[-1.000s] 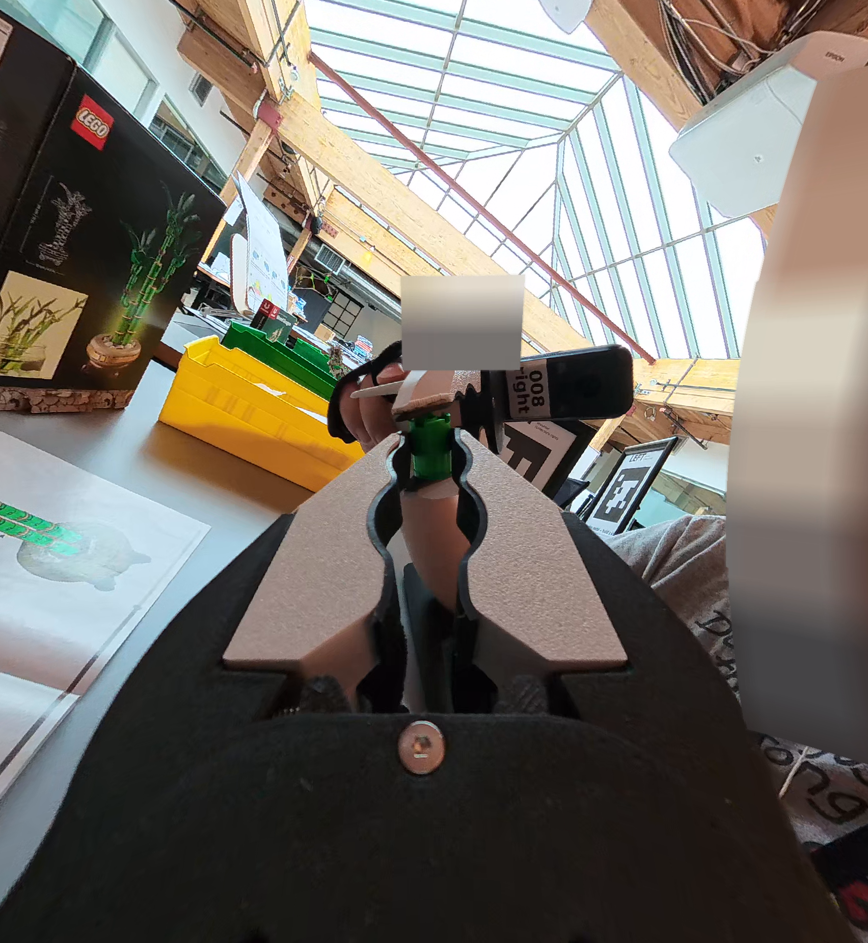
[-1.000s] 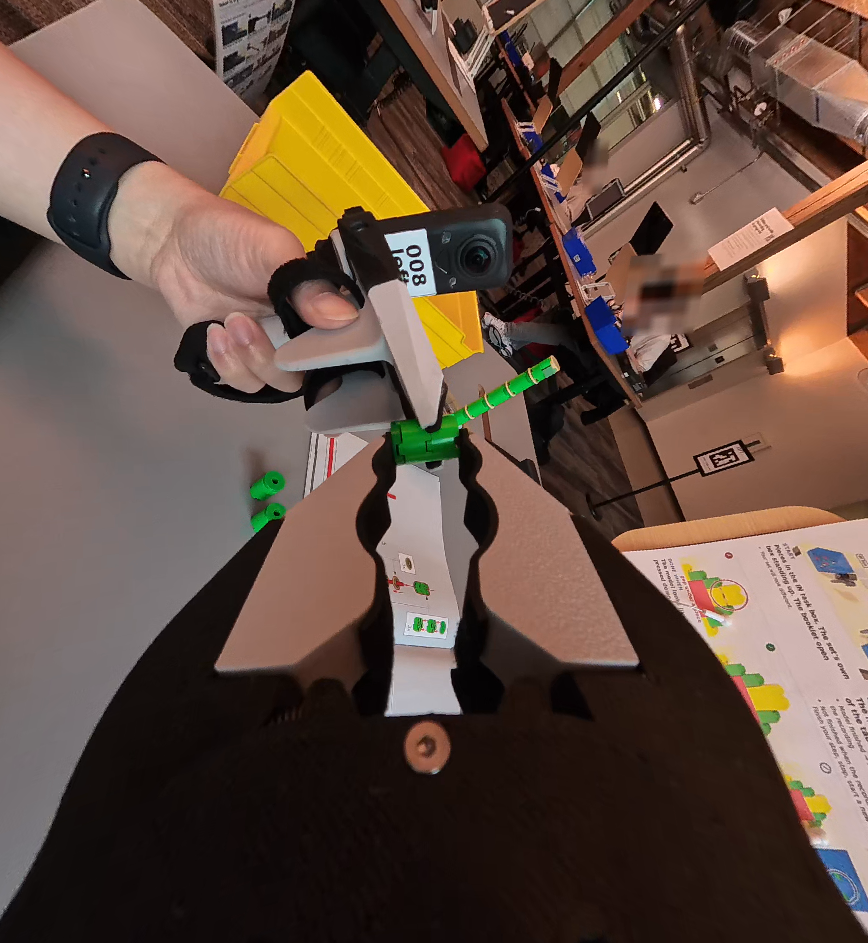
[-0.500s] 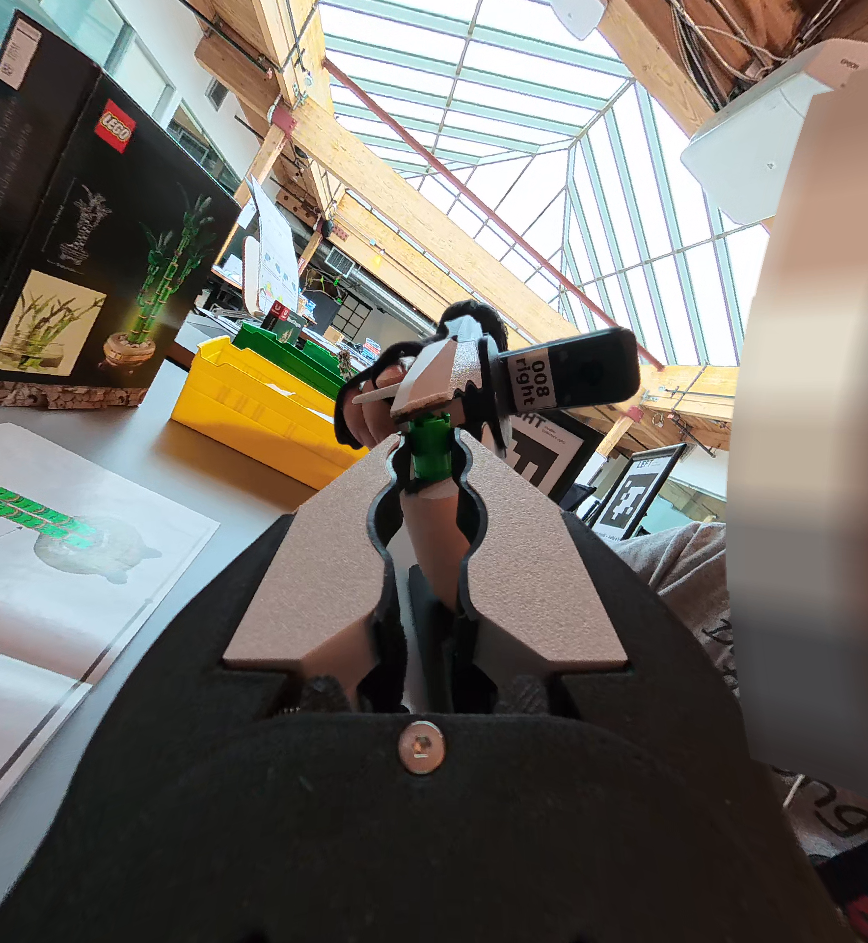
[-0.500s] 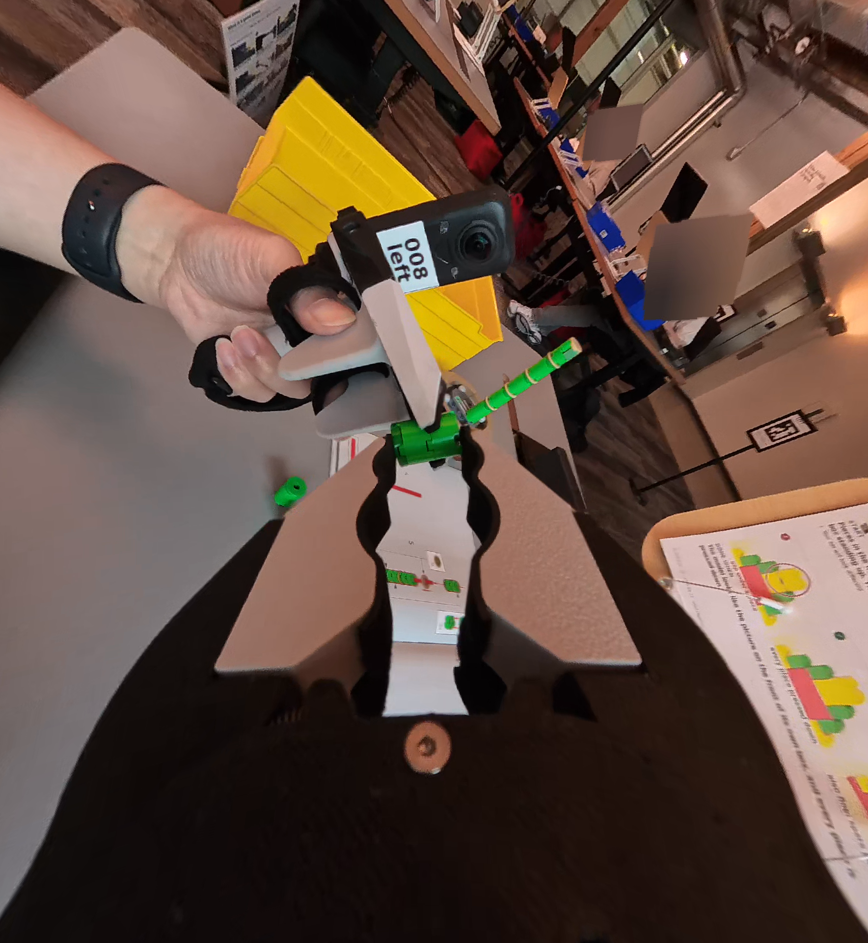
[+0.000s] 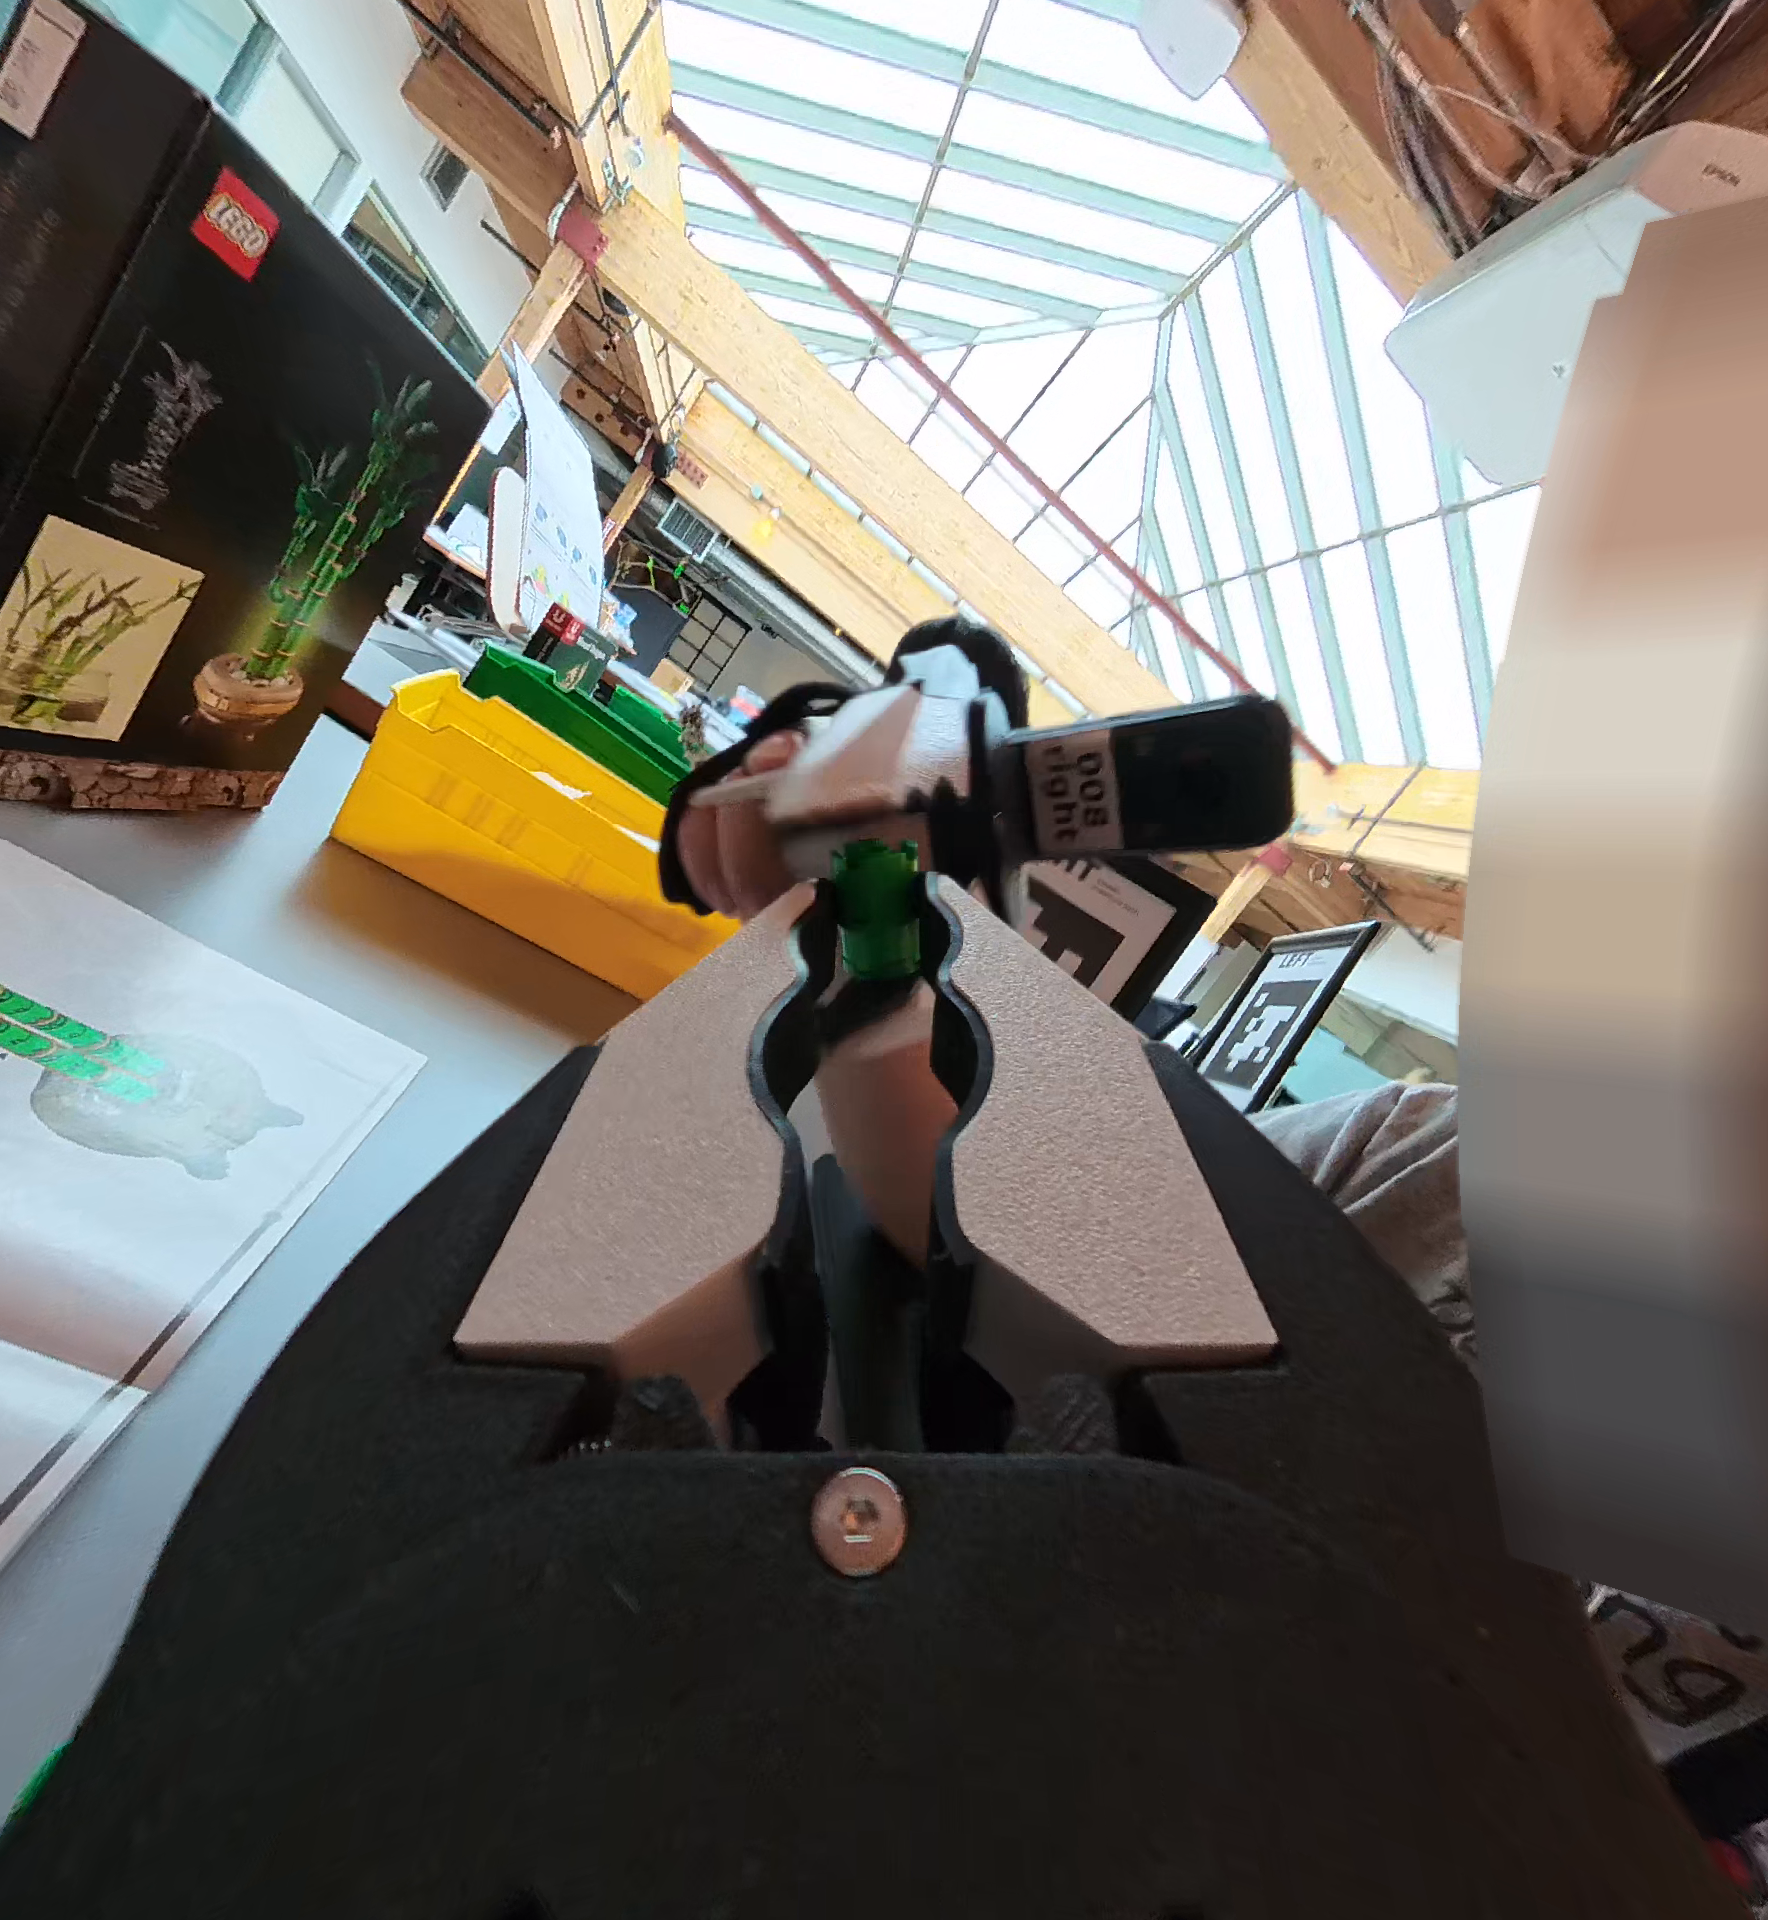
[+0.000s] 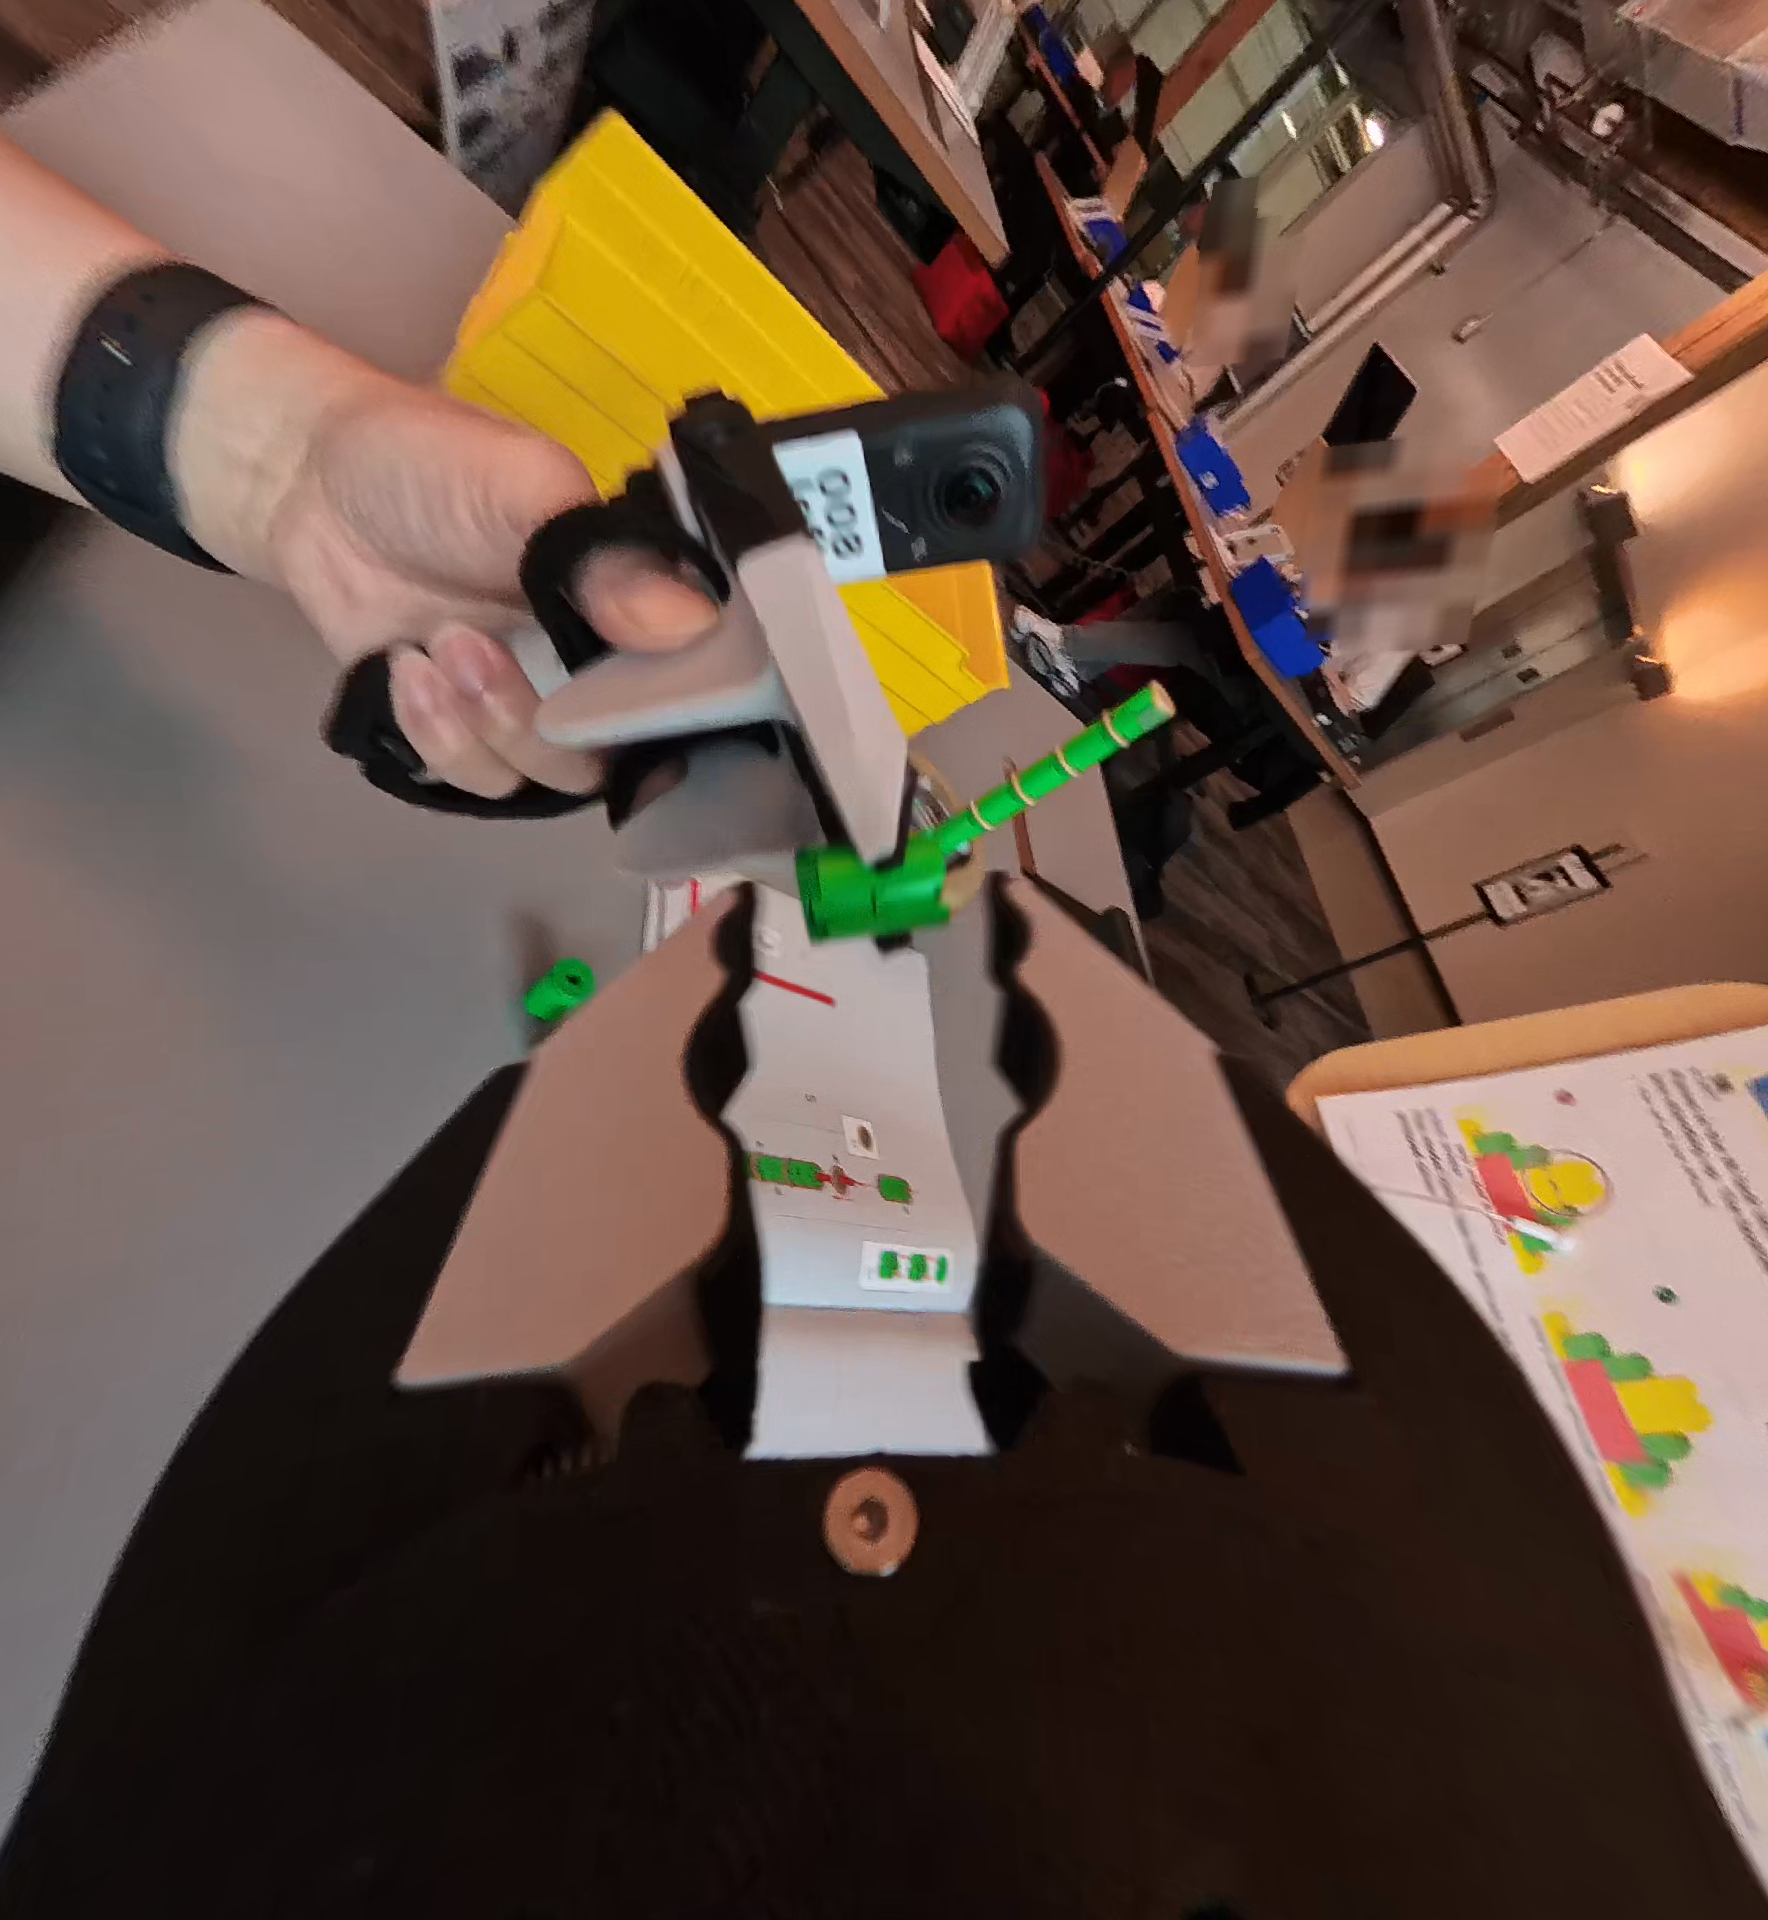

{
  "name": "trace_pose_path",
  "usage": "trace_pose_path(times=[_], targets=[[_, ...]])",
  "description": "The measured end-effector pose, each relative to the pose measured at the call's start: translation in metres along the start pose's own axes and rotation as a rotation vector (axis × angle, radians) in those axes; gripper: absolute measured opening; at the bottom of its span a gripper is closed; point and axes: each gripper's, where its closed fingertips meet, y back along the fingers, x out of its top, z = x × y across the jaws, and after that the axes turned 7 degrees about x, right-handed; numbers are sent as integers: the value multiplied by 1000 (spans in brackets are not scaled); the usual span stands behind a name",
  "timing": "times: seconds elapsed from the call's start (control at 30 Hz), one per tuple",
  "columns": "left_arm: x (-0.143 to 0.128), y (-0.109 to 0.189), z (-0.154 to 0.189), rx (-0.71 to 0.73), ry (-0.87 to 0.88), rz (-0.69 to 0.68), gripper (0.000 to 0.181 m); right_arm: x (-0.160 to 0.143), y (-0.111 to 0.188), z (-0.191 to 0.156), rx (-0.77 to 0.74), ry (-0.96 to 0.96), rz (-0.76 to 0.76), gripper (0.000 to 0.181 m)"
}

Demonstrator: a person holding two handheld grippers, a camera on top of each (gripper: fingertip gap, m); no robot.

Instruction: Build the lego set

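A short green round lego piece (image 5: 875, 925) is pinched between the tips of my left gripper (image 5: 872, 940), which is shut on it above the table. In the right wrist view the same piece (image 6: 864, 896) lies crosswise between the spread tips of my right gripper (image 6: 867, 902), which is open with a gap on each side. The left gripper (image 6: 854, 821) comes in from above, held by a hand. A thin green stalk with tan rings (image 6: 1056, 769) shows just behind the piece; I cannot tell whether they are joined. A loose green piece (image 6: 558, 987) lies on the table.
The open instruction booklet (image 5: 80, 1091) lies on the grey table and also shows below the right jaws (image 6: 849, 1164). A yellow bin (image 5: 506, 821) and the black set box (image 5: 132, 468) stand behind it. A printed sheet on a wooden board (image 6: 1638, 1351) is at right.
My right gripper's jaws have spread apart and let go of the green piece. My left gripper keeps its hold on it. Both grippers have shifted slightly.
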Motion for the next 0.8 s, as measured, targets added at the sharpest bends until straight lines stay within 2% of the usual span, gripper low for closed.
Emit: trace_pose_path(times=[0.03,0.07,0.17,0.37,0.47,0.57,0.67,0.8], targets=[[4,1,2,-9,14,20,14,-7,-3,2,-20,6,-32,65],[7,2,4,-6,17,37,13,-12,-7,2,-21,4,-51,74],[5,1,2,39,-30,23,13,-13,-19,1,-35,-1,-54,74],[-15,-8,-12,115,-1,-84,13,-30,-36,-9,5,14,-139,73],[-16,-8,-20,191,-41,-79,13,-36,-36,-7,-2,15,-181,63],[-15,-8,-26,263,-98,-66,14,-48,-39,-5,-13,28,-270,63],[-19,-12,-25,280,-124,-82,14,-54,-44,-5,-25,53,-321,64],[-29,-20,-20,234,-84,-114,14,-56,-48,-6,-22,54,-333,66]])
